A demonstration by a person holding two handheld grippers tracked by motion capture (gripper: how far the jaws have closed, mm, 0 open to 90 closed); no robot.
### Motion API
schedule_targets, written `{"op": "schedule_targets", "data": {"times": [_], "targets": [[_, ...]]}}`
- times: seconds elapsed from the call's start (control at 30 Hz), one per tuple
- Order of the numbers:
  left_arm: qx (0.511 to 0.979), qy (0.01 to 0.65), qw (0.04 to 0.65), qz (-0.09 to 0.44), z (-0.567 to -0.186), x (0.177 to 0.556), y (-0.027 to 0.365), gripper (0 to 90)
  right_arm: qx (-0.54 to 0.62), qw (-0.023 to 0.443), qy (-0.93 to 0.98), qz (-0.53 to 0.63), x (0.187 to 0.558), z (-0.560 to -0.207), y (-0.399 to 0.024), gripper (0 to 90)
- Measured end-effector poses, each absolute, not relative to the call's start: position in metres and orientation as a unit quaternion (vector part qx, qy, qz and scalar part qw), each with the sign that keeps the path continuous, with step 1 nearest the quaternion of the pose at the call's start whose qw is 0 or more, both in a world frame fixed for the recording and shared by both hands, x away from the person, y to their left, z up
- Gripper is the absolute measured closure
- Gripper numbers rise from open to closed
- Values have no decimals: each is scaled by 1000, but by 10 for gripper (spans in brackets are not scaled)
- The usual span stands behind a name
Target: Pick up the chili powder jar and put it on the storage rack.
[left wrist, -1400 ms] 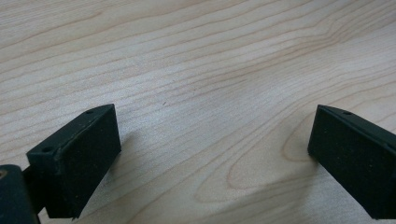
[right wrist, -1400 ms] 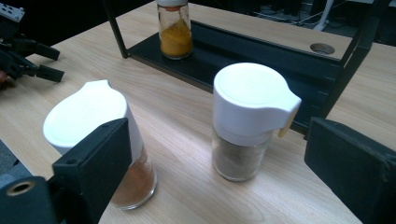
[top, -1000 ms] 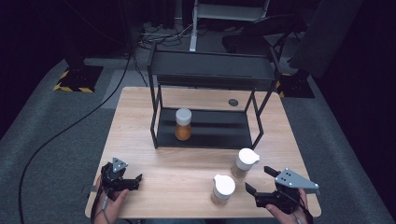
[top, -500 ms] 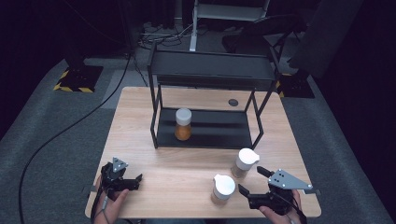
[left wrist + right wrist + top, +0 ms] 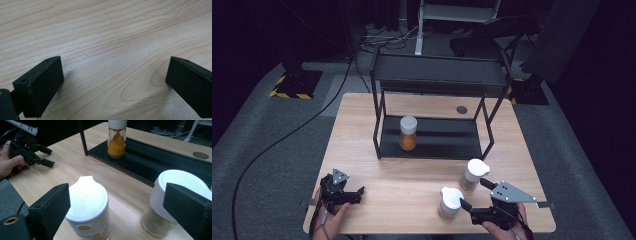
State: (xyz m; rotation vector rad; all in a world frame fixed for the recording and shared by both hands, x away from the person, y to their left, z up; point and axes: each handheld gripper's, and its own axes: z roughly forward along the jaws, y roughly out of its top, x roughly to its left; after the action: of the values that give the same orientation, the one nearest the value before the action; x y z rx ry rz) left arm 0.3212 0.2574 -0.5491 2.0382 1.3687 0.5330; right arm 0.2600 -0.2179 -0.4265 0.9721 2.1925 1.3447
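**Two white-capped jars in front of spread right fingers, third jar on rack shelf**

Light wooden table [image 5: 412,185], black metal two-tier rack [image 5: 437,80] standing toward its far side. On the rack's lower shelf, left of centre, an upright glass jar with orange powder and a white cap [image 5: 408,133]; long axis vertical.

Near the front right of the table stand two more glass jars, both upright. The nearer white-capped jar [image 5: 450,202] has a flip-top lid with a spout tab; in the right gripper view [image 5: 87,205] that tab points away from the camera, toward the rack. The farther white-capped jar with pale contents [image 5: 473,174] stands just beside it, apart, close to the rack's front right leg.

Right gripper [image 5: 476,194], held in a hand at the front right edge, fingers spread wide, holding nothing. In its own view the two jars sit between and just beyond the fingers; whether either touches a jar I cannot tell.

Left gripper [image 5: 355,191], held in a hand at the front left corner, fingers spread, empty, low over bare wood in its own view.

Open wood lies between the two grippers and in front of the rack. A small dark round hole [image 5: 461,109] sits behind the rack.
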Motion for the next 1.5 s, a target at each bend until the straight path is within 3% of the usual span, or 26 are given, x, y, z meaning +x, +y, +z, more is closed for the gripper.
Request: {"op": "schedule_targets", "data": {"times": [1.5], "targets": [[770, 521, 308, 201, -549, 322, 257, 3, 325, 168, 798, 479, 268, -458, -181, 66]]}}
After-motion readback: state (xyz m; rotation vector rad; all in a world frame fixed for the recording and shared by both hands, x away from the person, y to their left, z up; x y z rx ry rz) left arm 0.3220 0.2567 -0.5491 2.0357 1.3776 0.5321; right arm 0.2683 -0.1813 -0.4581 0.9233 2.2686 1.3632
